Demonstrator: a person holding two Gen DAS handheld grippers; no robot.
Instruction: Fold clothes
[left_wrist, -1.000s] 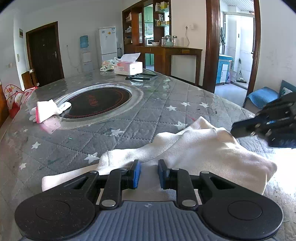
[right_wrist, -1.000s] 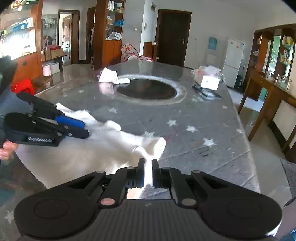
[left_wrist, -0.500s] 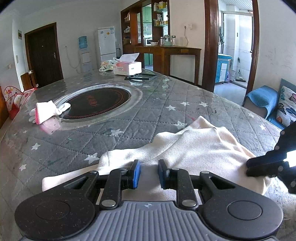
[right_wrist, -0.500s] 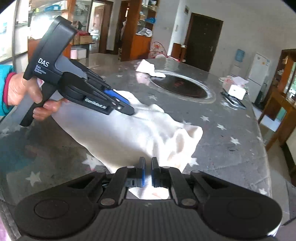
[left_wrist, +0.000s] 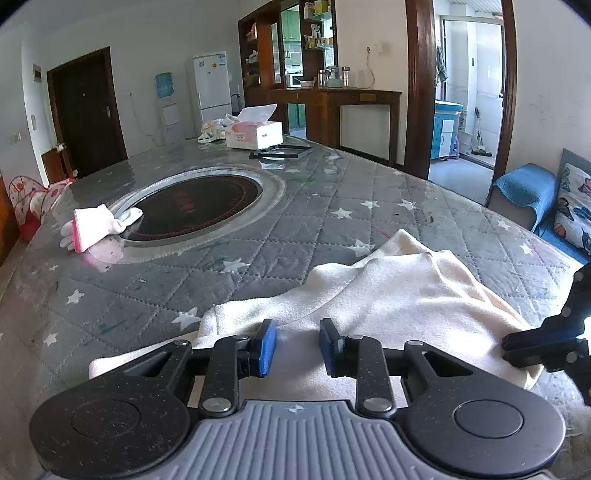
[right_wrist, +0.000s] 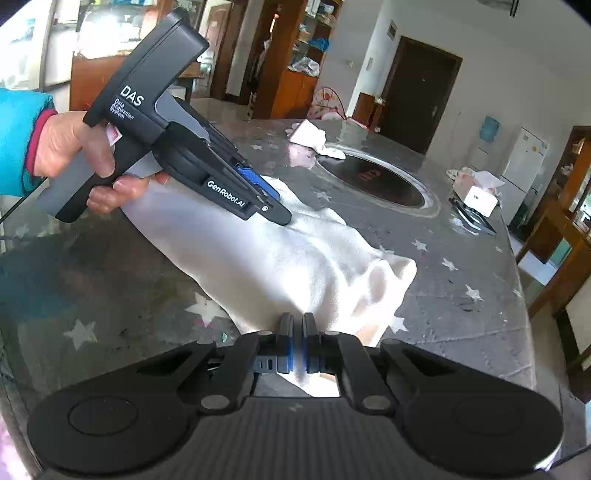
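Mostly the cream garment (left_wrist: 399, 295) lies rumpled at the table's (left_wrist: 258, 254) near edge, its closest hem hidden under both tools. At six o'clock in the left wrist view the left gripper (left_wrist: 297, 347) has its jaws opening over the cloth, pads clear of it. The right gripper (right_wrist: 297, 341), cut off at three o'clock there, pinches the garment's corner; bare quilted tabletop stretches toward twelve.
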